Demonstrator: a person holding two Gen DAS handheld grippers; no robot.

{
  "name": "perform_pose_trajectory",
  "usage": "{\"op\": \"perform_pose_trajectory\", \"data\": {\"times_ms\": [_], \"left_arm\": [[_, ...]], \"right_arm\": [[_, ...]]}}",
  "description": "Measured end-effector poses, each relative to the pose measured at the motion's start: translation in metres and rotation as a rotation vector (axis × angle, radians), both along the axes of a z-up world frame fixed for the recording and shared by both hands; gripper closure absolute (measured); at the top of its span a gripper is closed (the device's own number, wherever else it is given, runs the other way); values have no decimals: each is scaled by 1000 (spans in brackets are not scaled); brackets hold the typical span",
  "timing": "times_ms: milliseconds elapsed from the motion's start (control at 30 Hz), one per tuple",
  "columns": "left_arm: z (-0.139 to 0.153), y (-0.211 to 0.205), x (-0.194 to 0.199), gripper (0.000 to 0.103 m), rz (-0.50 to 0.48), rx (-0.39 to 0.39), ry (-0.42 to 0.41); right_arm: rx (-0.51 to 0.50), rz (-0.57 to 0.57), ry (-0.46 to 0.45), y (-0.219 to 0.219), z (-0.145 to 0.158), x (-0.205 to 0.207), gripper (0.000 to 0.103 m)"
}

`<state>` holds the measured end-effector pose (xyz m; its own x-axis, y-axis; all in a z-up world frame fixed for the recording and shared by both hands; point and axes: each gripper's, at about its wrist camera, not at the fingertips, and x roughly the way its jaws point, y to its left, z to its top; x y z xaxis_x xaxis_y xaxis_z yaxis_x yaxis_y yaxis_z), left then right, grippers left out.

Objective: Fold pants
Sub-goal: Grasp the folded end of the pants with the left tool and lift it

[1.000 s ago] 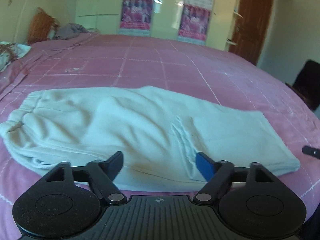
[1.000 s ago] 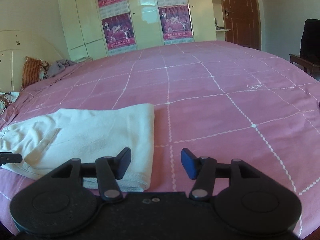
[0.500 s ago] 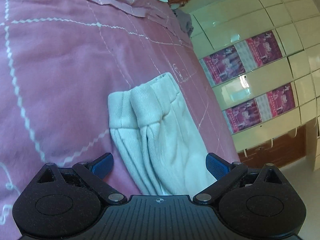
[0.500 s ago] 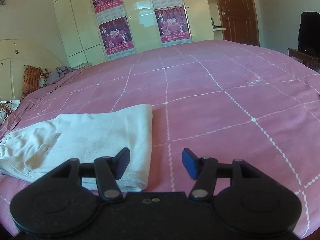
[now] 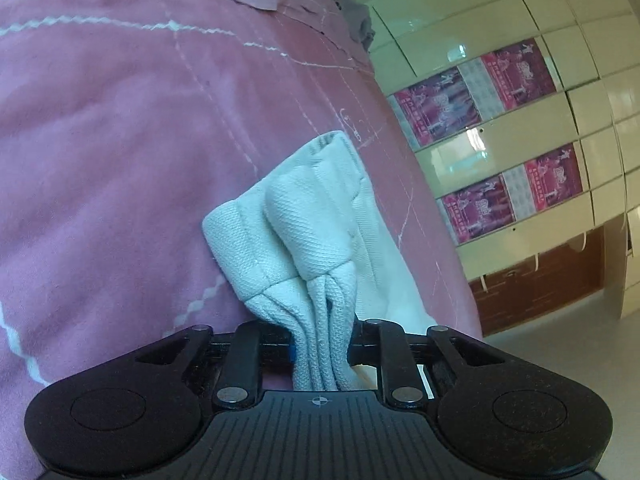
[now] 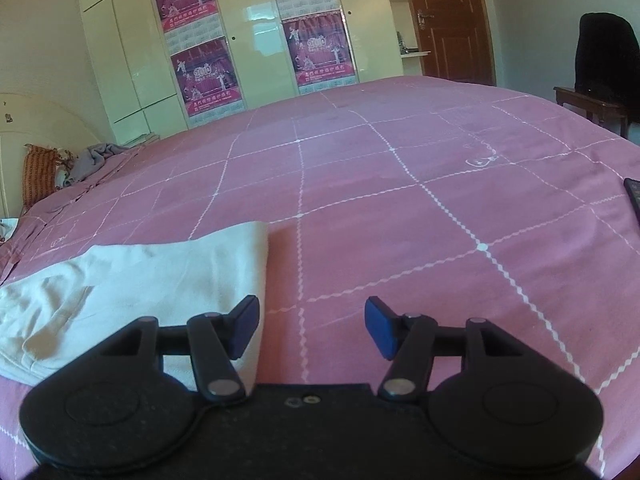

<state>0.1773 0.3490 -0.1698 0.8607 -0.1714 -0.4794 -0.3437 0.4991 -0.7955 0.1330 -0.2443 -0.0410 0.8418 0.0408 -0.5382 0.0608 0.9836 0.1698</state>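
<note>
Pale cream pants (image 5: 304, 216) lie folded on the pink bedspread (image 5: 100, 160). In the rolled left wrist view, my left gripper (image 5: 322, 350) is shut on the bunched cloth just below the elastic waistband; the fabric is squeezed into ridges between the jaws. From the right wrist view the other end of the pants (image 6: 152, 280) lies flat at lower left. My right gripper (image 6: 310, 326) stands open over the bedspread, its left finger (image 6: 244, 324) above the pants' right edge, nothing between the pads.
The bed (image 6: 400, 200) spreads wide, with white grid lines. A cushion (image 6: 38, 172) and grey cloth (image 6: 94, 158) sit at the headboard end. A dark remote (image 6: 634, 196) lies at the right edge. Wardrobes with posters (image 6: 316, 46), a door and a dark chair (image 6: 604, 68) stand beyond.
My left gripper swung to the waistband end, rolled sideways, and shut on the bunched cloth. The right gripper has stayed in place, still open.
</note>
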Motion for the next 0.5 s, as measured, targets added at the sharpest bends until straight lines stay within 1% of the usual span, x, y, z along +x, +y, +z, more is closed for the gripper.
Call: {"op": "perform_pose_trajectory", "data": {"times_ms": [33,67,100,133,167,233,267,333,400,433,467,500], "left_arm": [[8,-5,3,85,-6,47,10],[16,-9,5,86,-9,66,-10],[30,-14,5,86,-18,72,-60],[46,-22,6,86,-39,99,-98],[64,-33,11,86,-72,147,-127],[100,-61,19,86,-167,232,-176],[120,-79,26,86,-223,283,-198],[150,-120,38,86,-337,386,-240],[169,-168,61,86,-449,475,-264],[174,-191,71,86,-502,514,-270],[178,-216,77,86,-557,543,-279],[180,-238,86,86,-607,554,-284]], "right_arm": [[4,-3,-9,-2,1,0,44],[8,-5,-15,-4,2,0,44],[8,-5,-15,-4,2,0,45],[12,-7,-19,-6,2,1,44],[21,-10,-25,-11,1,0,44],[31,-14,-26,-13,0,-1,44],[44,-35,-25,-17,-1,-1,44],[53,-54,-24,-20,-1,-1,44],[79,-64,-28,-26,-1,-2,44],[79,-64,-28,-26,-1,-2,44],[103,-72,-34,-32,-1,-5,44],[103,-72,-34,-32,-1,-5,44]]}}
